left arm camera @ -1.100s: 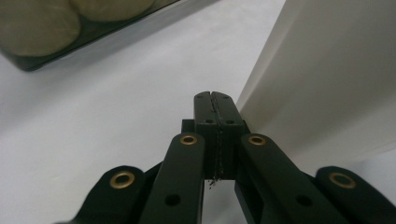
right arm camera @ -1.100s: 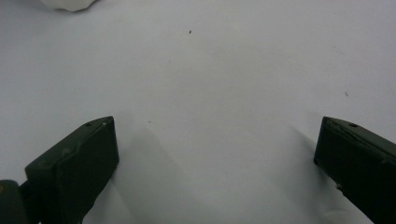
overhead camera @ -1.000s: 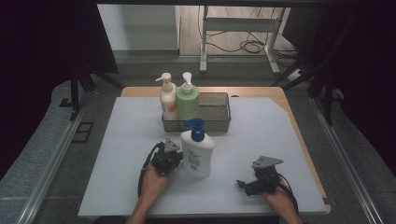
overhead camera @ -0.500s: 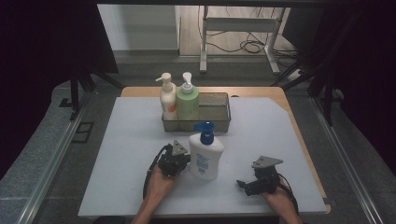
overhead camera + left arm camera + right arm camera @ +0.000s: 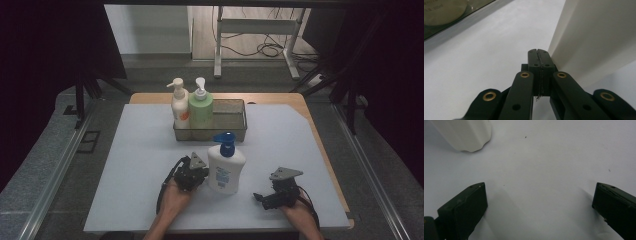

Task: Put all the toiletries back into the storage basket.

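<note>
Dim workshop floor and cables lie behind a white table [image 5: 125,165] carrying a mesh tray [image 5: 235,131] with two pump bottles: a cream one [image 5: 180,106] and a green one [image 5: 201,107]. Just in front of the tray stands a white lotion bottle [image 5: 226,167] with a blue pump. The left tool [image 5: 194,172] sits just beside the bottle's left flank, jaws pressed together on nothing, nudging rather than gripping. The right tool [image 5: 265,198] rests on the table well apart from the bottle, jaws spread wide. To do this well, the left tool should likely push low on the bottle so it slides without tipping, while the right tool waits to catch it.
</note>
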Available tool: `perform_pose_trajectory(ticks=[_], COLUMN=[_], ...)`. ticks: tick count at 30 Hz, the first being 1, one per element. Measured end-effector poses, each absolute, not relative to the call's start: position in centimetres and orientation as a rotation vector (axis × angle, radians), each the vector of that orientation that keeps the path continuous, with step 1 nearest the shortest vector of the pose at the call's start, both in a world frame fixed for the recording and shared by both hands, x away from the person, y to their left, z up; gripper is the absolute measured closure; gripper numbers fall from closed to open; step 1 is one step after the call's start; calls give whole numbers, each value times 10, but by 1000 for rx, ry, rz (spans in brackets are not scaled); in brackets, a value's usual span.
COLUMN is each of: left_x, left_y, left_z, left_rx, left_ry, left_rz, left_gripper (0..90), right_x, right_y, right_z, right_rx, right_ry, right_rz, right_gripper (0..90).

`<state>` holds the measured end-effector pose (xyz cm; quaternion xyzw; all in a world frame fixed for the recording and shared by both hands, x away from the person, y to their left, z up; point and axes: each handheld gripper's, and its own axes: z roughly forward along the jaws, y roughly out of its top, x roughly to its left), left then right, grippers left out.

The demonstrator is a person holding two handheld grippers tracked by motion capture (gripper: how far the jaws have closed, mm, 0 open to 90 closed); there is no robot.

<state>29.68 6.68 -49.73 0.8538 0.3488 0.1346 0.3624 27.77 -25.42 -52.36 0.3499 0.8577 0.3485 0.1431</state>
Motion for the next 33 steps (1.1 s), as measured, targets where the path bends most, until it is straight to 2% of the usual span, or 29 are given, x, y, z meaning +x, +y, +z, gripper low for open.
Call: perform_pose_trajectory(ticks=[14, 24, 33], left_x=[293, 285, 278], left_y=[84, 97, 112], left_z=[-500, -497, -501], left_rx=[2198, 2189, 2166], left_ry=[934, 963, 990], left_rz=[347, 363, 345], left_gripper=[843, 710, 533], right_x=[278, 278, 277], right_y=[-254, -254, -255], right_z=[-523, -523, -522], right_rx=[1008, 1010, 994], right_ry=[2474, 2477, 2482], right_rz=[1004, 1006, 1026], right_gripper=[0, 0, 30])
